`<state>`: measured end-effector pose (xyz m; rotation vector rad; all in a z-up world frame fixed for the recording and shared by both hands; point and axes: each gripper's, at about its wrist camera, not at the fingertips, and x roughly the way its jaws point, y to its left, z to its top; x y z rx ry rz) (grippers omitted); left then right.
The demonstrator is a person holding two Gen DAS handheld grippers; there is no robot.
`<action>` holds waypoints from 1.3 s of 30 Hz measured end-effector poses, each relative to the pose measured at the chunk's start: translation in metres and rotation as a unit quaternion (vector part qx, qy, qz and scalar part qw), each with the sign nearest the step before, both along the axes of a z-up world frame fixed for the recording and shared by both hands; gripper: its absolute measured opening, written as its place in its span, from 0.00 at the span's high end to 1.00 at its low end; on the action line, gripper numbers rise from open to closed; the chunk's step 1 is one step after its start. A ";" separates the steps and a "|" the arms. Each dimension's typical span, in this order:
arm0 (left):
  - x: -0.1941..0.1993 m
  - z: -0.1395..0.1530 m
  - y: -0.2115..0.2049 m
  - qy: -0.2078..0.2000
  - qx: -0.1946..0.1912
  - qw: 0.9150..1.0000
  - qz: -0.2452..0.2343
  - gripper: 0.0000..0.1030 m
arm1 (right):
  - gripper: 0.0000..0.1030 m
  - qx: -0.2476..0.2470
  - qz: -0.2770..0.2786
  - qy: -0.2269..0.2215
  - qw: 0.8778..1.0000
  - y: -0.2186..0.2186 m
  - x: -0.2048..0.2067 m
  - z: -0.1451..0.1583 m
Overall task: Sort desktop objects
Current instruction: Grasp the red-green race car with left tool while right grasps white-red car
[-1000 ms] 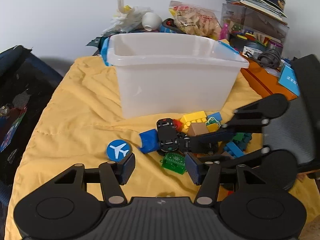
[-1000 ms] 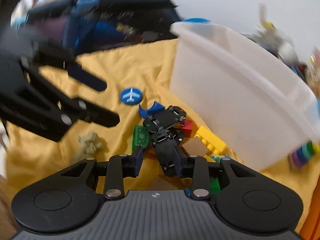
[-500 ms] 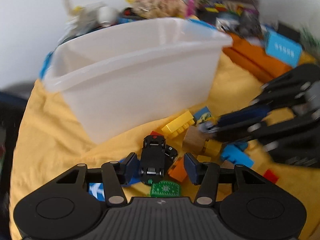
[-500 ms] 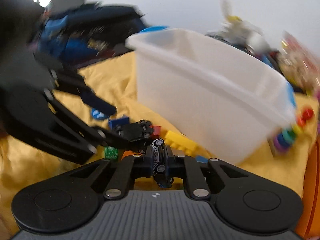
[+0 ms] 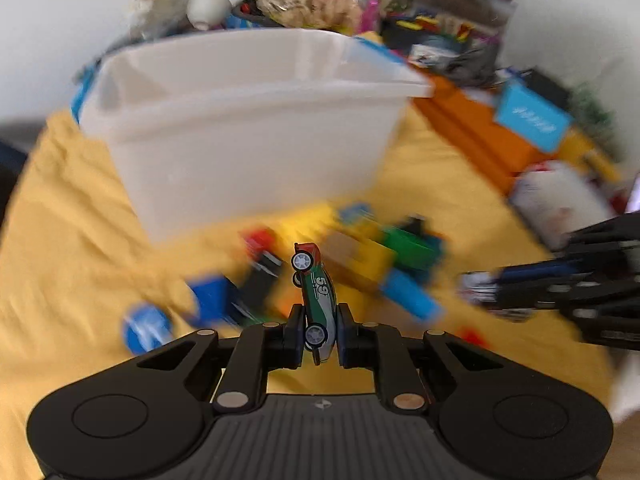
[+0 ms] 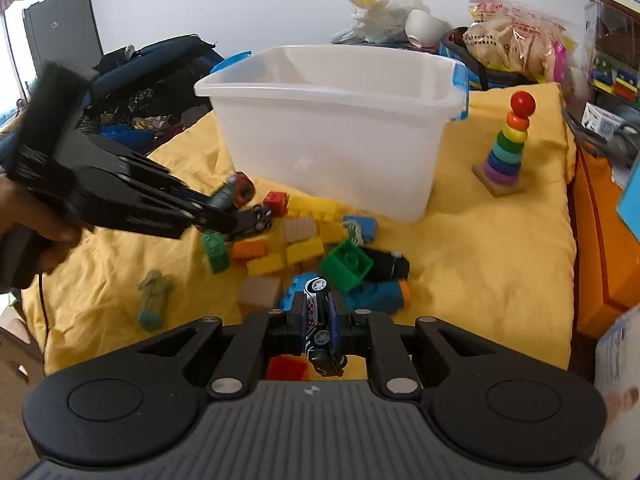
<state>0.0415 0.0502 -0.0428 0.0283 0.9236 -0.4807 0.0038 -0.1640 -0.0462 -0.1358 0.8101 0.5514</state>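
Nearest in the left wrist view, the left hand-held gripper (image 5: 318, 334) is clamped on a green toy car (image 5: 317, 298) marked 59, which is pinched by its flanks at the rear so that its nose sticks forward and upward, clear of the cloth. In the right wrist view, the right hand-held gripper (image 6: 318, 330) is likewise clamped on a checkered black-and-white toy car (image 6: 319, 322), held on edge between the pads with one wheel side turned up. Both cars seem to be gripped across their narrow width because that span fits between the pads. Just beyond the fingers, a heap of building blocks (image 6: 304, 252) is spread over the yellow cloth (image 6: 480, 248), with a green block (image 6: 346, 265) lying against a black car (image 6: 386, 265), and a small olive figure (image 6: 154, 294) set apart to the left. These pieces are judged to be awaiting sorting. Behind the heap stands the white plastic bin (image 6: 332, 136), open-topped and seemingly empty; it is presumably placed close to the pile so that lifted toys can be carried over its rim with a short move. A rainbow ring stacker (image 6: 506, 148) is seen upright to the right of the bin. Farther back, bags and boxes are piled against the wall, apparently outside the sorting.
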 end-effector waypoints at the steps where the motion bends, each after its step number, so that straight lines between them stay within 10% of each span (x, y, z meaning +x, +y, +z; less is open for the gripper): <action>1: -0.011 -0.002 0.000 0.021 -0.019 1.000 -0.005 0.83 | 0.88 0.004 0.004 0.008 1.000 -0.003 -0.004 0.000; 9: -0.070 -0.045 -0.014 0.125 -0.088 0.988 -0.030 0.83 | 0.88 0.044 0.046 0.097 0.993 -0.022 -0.027 -0.019; 16: -0.078 -0.061 -0.002 0.138 -0.128 0.981 0.043 0.75 | 0.88 0.102 0.045 0.160 0.981 -0.037 -0.023 -0.037; 26: -0.089 -0.038 -0.002 0.087 -0.057 0.993 0.048 0.58 | 0.76 0.118 -0.014 0.160 0.980 -0.074 -0.008 -0.041; 31: -0.094 -0.044 -0.023 0.072 0.002 0.997 0.023 0.58 | 0.62 -0.003 0.096 0.061 0.994 -0.035 -0.033 -0.022; 39: -0.095 -0.050 -0.045 0.028 0.085 0.996 -0.014 0.68 | 0.64 -0.081 0.107 0.066 0.989 -0.009 -0.040 -0.048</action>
